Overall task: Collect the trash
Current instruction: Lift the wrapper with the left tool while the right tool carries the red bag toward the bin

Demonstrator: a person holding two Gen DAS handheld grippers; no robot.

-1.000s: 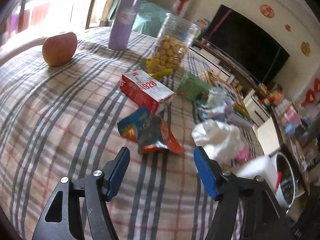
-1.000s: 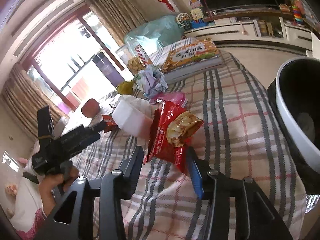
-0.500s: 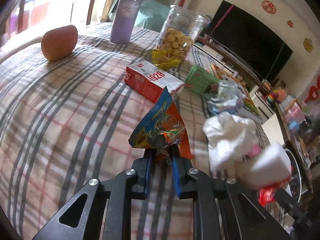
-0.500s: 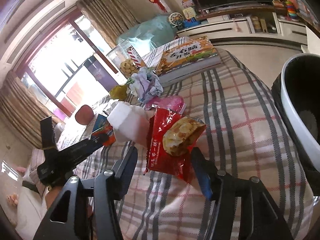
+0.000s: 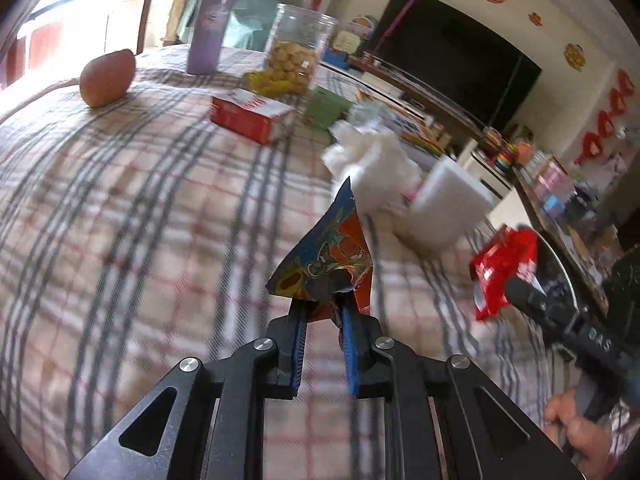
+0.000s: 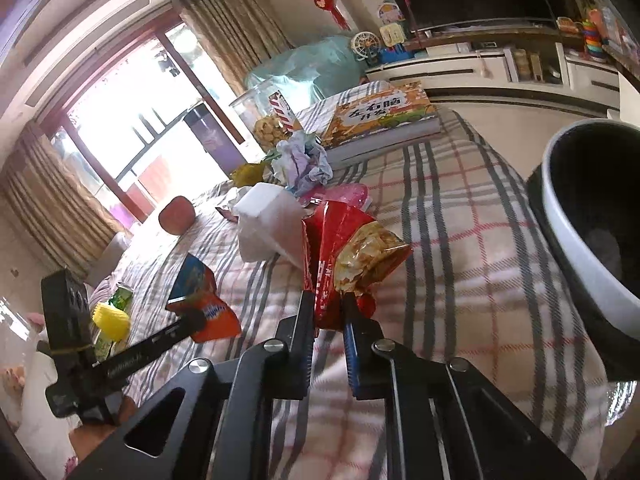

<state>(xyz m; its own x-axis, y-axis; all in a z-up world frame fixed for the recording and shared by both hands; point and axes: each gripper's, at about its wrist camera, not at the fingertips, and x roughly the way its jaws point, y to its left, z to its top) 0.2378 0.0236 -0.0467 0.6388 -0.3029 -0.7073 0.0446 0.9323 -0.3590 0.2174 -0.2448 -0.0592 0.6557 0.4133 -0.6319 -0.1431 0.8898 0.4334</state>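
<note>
**2 wrappers clamped, bin at the right edge**

The left gripper point(image 5: 323, 316) was clamped on a blue-and-orange snack wrapper point(image 5: 326, 264), which stood up from its blue pads above the plaid tablecloth point(image 5: 132, 208). The right gripper point(image 6: 329, 312) had just closed its jaws on a red chip bag point(image 6: 348, 248), pinching the bag's lower end while the crumpled top fanned out above the fingers. From the right wrist camera, the left gripper with its wrapper showed at the near left. A black-and-white trash bin point(image 6: 560, 216) sat at the right, beside the table edge. Farther along the cloth lay a white foam block point(image 6: 268, 216), crumpled white tissue point(image 5: 372, 160), a red carton point(image 5: 250, 114), a cookie jar point(image 5: 296, 56), a purple bottle point(image 5: 210, 28) and an apple point(image 5: 107, 77) at the far left.
</note>
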